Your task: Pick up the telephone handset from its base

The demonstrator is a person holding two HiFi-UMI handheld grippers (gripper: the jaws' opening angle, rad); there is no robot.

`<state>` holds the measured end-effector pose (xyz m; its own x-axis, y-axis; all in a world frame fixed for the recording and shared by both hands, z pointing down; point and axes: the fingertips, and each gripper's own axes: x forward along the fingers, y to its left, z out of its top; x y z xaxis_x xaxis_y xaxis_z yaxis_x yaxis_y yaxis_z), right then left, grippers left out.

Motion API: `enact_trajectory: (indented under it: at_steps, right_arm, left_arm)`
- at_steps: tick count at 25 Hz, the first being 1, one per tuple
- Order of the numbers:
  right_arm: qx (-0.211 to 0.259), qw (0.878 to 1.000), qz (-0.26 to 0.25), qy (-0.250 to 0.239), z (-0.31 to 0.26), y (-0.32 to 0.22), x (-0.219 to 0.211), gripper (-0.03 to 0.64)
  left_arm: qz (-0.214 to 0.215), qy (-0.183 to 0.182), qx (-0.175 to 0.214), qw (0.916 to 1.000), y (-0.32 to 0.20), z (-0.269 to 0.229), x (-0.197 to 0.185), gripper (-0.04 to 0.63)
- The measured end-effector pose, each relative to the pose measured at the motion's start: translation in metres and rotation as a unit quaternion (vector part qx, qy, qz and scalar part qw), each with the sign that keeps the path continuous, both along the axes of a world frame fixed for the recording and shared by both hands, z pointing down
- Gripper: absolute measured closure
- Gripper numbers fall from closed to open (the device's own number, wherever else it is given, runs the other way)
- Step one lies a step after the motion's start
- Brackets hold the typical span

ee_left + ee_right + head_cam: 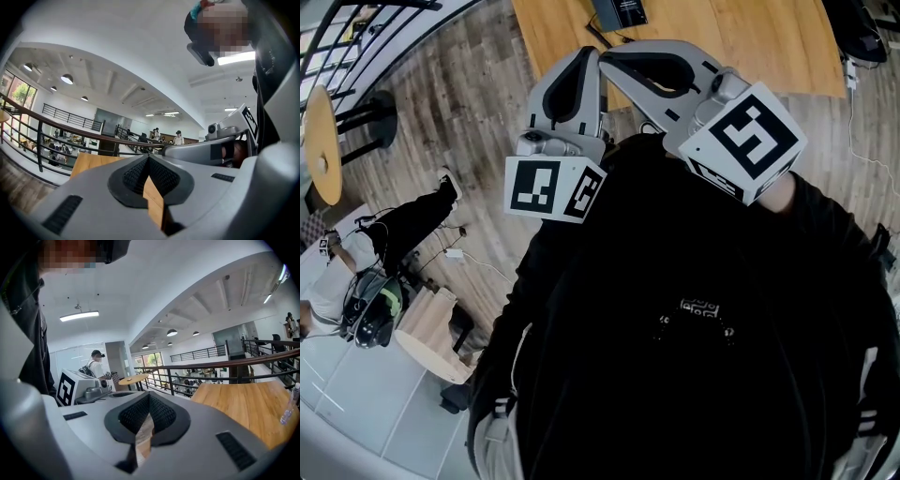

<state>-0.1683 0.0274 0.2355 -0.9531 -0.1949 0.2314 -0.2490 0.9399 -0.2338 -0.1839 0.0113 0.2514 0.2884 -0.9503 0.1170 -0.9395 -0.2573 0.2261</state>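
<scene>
Seen from the head view, looking steeply down, a person in a black top [694, 328] holds two grey grippers up in front of the chest. The left gripper [586, 58] and the right gripper [614, 61] point away from the body, and their tips come nearly together. Each carries a white cube with black square markers, one on the left [551, 187] and one on the right [745, 141].

In the left gripper view, the left gripper [149, 159] has its ribbed black pads pressed together at the tips, with nothing between them. In the right gripper view, the right gripper [149, 397] is closed the same way and grips nothing. Only a thin sliver of background shows below where its pads meet.

Beyond the gripper tips stands a wooden table [750, 47]. A dark flat device [619, 11] with a cord lies at its far end, cut off by the top edge of the picture. It is well apart from both grippers. Whether it is the telephone with its handset cannot be told.

The only container in sight is a clear bottle [290, 404], upright on the table at the right edge of the right gripper view. Its contents cannot be made out.

A round yellow table [321, 145] stands on the plank floor to the left. Another person [337, 281] is at the lower left. A dark metal railing [211, 366] runs behind the wooden table.
</scene>
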Motion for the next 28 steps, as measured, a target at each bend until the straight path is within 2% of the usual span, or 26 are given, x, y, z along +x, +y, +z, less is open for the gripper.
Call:
enact_trajectory:
  at_steps: [7,15,28]
  right_arm:
    - [0.001,1.000,-0.029,-0.007,-0.006,-0.021,-0.011,0.600]
    - [-0.018,0.999,-0.038,-0.002,0.006,-0.070,-0.002,0.600]
    - [-0.072,0.997,0.001,0.004,0.038,-0.147,0.044,0.601]
  left_arm:
    - [-0.029,-0.004,-0.005,0.9995,-0.019,-0.003,-0.010,0.589]
    - [-0.038,0.003,-0.024,0.9990,-0.067,0.011,-0.001,0.589]
    - [0.000,0.010,-0.079,0.9968,-0.143,0.044,0.047,0.590]
